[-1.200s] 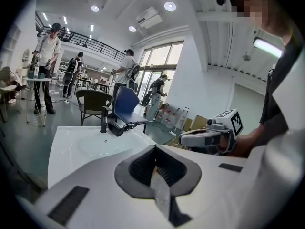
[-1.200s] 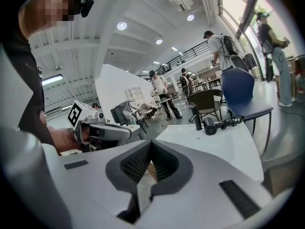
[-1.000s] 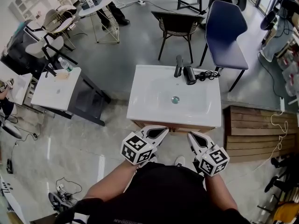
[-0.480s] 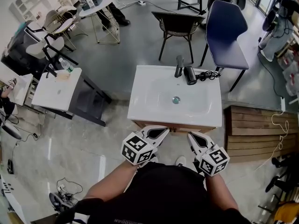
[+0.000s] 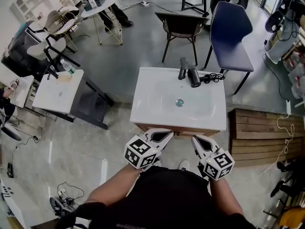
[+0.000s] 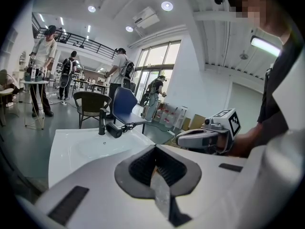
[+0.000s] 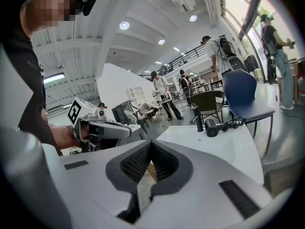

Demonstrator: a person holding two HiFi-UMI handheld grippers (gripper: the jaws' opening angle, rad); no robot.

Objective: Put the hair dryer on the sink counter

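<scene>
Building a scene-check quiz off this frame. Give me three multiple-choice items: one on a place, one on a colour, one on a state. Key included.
1. Where is the hair dryer?
A. in the basin, over the drain
B. on the far rim of the sink counter, just right of the faucet
C. on the floor

2. What colour is the padded chair behind the counter's far right corner?
A. red
B. blue
C. white

3. How do the left gripper and the right gripper stand?
A. both shut, empty
B. left shut on the hair dryer
C. both wide open

Key:
1 B: the head view shows it lying by the faucet's base.
2 B: its seat and back are dark blue.
3 A: each gripper view shows its jaws together with nothing between them.
</scene>
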